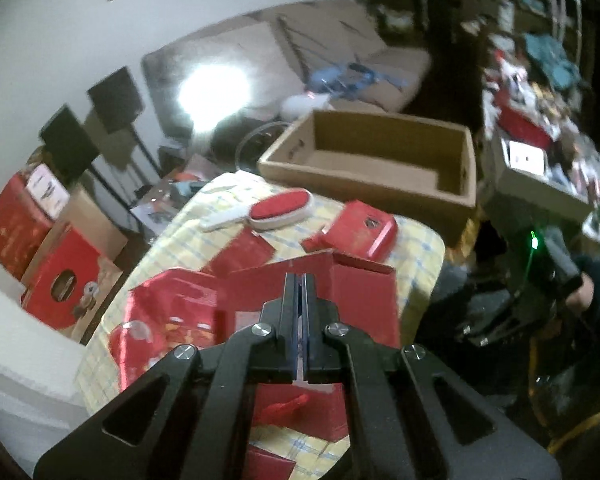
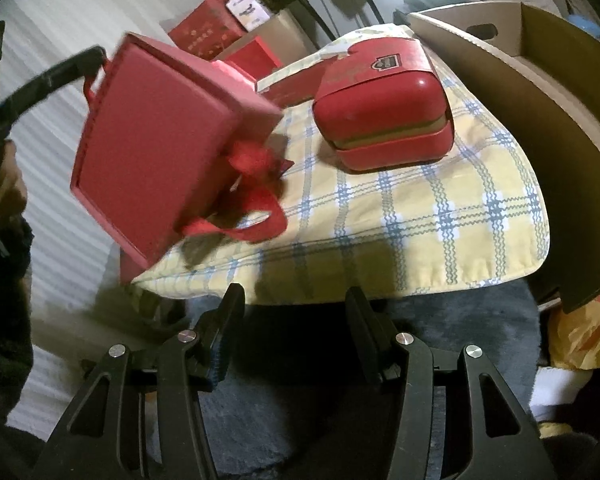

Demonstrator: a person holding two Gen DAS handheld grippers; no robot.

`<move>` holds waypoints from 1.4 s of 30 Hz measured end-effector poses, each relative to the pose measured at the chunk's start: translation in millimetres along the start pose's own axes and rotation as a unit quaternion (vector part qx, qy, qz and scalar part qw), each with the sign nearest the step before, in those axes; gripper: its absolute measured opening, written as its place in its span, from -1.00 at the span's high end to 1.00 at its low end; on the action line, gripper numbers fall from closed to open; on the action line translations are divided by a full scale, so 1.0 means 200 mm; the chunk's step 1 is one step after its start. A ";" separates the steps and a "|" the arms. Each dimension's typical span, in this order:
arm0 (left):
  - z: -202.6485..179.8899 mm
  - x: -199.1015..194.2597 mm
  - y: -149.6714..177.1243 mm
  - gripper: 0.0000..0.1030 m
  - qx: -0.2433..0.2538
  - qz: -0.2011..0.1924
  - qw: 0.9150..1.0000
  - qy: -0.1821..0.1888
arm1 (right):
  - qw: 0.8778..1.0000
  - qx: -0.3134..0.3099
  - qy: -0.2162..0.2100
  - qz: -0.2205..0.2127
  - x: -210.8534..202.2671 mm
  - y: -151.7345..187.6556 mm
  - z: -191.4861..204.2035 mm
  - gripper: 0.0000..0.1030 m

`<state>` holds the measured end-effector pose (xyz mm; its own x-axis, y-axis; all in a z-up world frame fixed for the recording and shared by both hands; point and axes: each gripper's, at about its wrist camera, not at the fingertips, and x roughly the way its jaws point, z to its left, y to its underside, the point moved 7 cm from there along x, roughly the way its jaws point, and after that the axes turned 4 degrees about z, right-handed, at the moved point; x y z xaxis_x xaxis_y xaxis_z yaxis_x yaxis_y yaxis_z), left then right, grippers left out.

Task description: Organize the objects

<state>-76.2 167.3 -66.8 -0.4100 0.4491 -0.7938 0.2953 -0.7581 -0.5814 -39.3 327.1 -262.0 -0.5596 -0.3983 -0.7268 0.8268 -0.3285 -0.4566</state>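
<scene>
A: Nearest item?
B: Left gripper, jaws closed tight on the upper edge of a flat red box with ribbon handles; box hangs tilted, clear of the checked cloth.
A: Right gripper?
B: Jaws partly apart, nothing between them, at the cloth's near edge.
A: Remaining stock?
B: Rounded red case on the cloth; lint brush beyond; open cardboard box behind.

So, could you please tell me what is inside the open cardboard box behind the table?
The cardboard box shows only bare brown walls and floor in the left wrist view; its near wall hides the front strip of the floor, so anything lying there is unseen.
</scene>
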 end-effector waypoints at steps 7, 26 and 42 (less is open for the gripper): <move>0.13 -0.12 0.05 0.98 -0.089 -0.031 0.995 0.022 | 1.000 0.021 -0.018 -0.013 -0.02 -0.01 -0.02 -0.06; 0.32 0.00 0.34 0.98 -0.170 -0.022 0.985 -0.033 | 0.994 -0.012 -0.103 -0.041 0.02 -0.05 0.21 -0.37; 0.32 0.00 0.30 0.98 -0.180 -0.032 0.983 -0.030 | 0.995 -0.062 -0.039 -0.071 0.17 -0.06 0.34 -0.40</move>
<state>-114.0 90.4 -89.8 -0.4847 0.4533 -0.7480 0.5494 -0.5076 -0.6637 -73.0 259.8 -246.8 -0.6697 -0.4219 -0.6111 0.7373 -0.2794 -0.6151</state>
